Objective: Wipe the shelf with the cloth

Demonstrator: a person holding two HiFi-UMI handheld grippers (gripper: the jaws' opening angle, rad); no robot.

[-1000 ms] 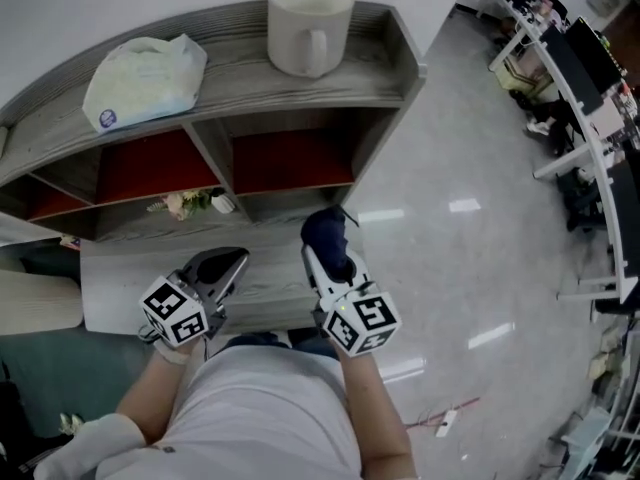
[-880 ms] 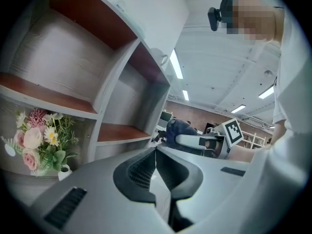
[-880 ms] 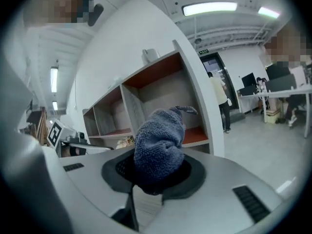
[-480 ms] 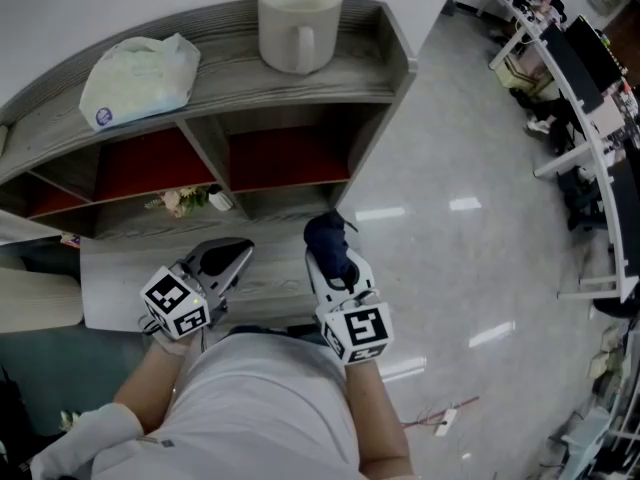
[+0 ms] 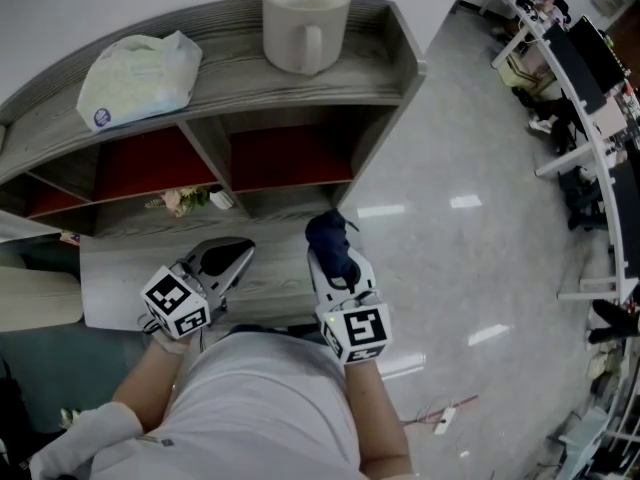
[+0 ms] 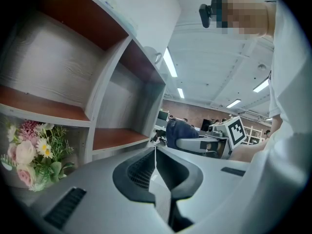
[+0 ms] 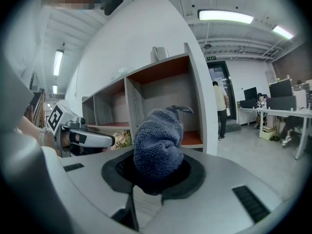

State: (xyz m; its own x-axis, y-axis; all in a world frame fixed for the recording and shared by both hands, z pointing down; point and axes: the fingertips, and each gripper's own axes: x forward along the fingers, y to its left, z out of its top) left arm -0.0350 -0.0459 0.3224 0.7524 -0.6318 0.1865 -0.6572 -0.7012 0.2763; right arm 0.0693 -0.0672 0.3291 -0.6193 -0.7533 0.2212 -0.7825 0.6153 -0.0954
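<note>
The grey wooden shelf (image 5: 370,73) with red-backed cubbies stands in front of me. My right gripper (image 5: 335,249) is shut on a dark blue cloth (image 5: 330,235), bunched up between its jaws and held in front of the shelf's right lower cubby. In the right gripper view the cloth (image 7: 159,143) sticks up from the right gripper (image 7: 157,172). My left gripper (image 5: 228,258) hovers over the low ledge to the left, shut with nothing in it. In the left gripper view the left gripper (image 6: 156,152) has its jaws pressed together.
A white mug (image 5: 304,23) and a white plastic bag (image 5: 140,76) sit on the shelf top. A small bunch of flowers (image 5: 184,201) lies in the lower left cubby. Shiny floor (image 5: 470,258) spreads to the right, with desks (image 5: 590,88) beyond.
Both grippers have shifted only slightly over the second; the right one still holds the cloth. Nothing was released or grasped.
</note>
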